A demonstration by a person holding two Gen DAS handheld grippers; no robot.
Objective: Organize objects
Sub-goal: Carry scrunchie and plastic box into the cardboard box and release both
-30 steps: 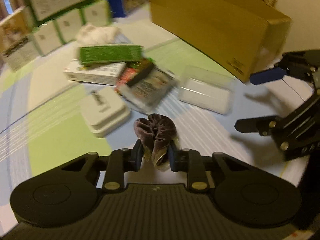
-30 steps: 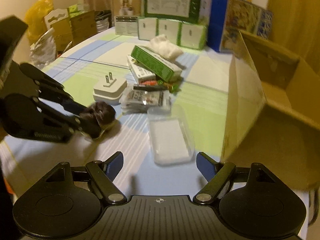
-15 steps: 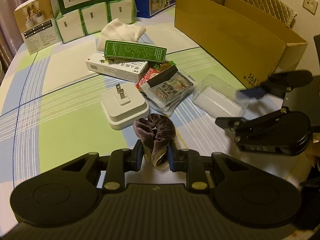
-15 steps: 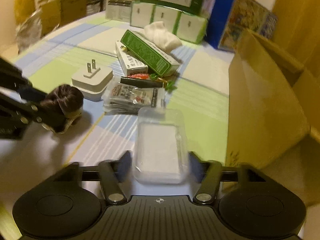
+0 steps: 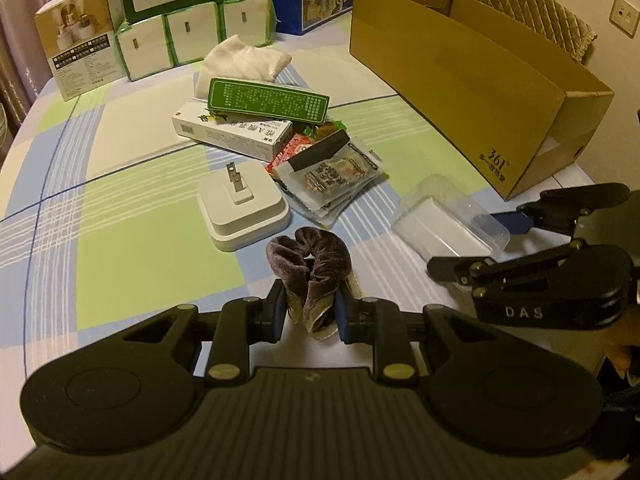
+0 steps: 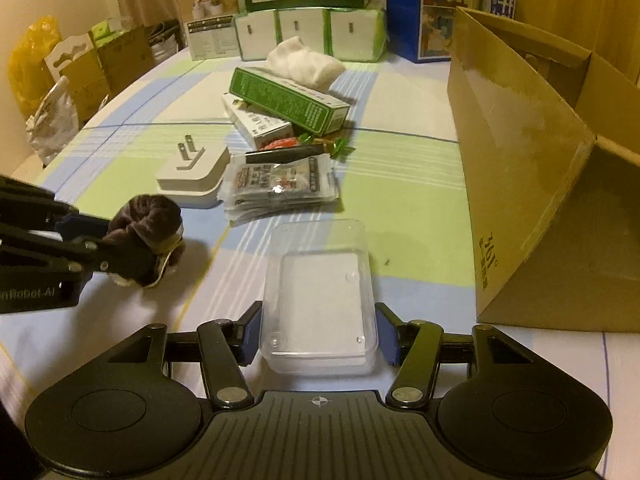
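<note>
- The left tool was pinched tight on a brown velvet scrunchie, its blue pads pressing the bunched fabric from both sides, just above the surface.
- From the right wrist view, the scrunchie sat at the tip of that tool, near a white plug adapter lying prongs-up.
- The right tool stood fairly wide, its two pads flanking a clear plastic box that rested flat on the checked cloth; whether the pads actually touched its walls was hard to say, perhaps just beside them.
- Beyond the box lay a stack of snack packets, and further back a green carton leaned over a white carton.
- A white folded cloth sat behind those cartons.
- A large open cardboard box stood to the right of everything, close to the clear box but not touching it.
- Along the far edge of the surface stood tissue packs with a green-framed box on top.
</note>
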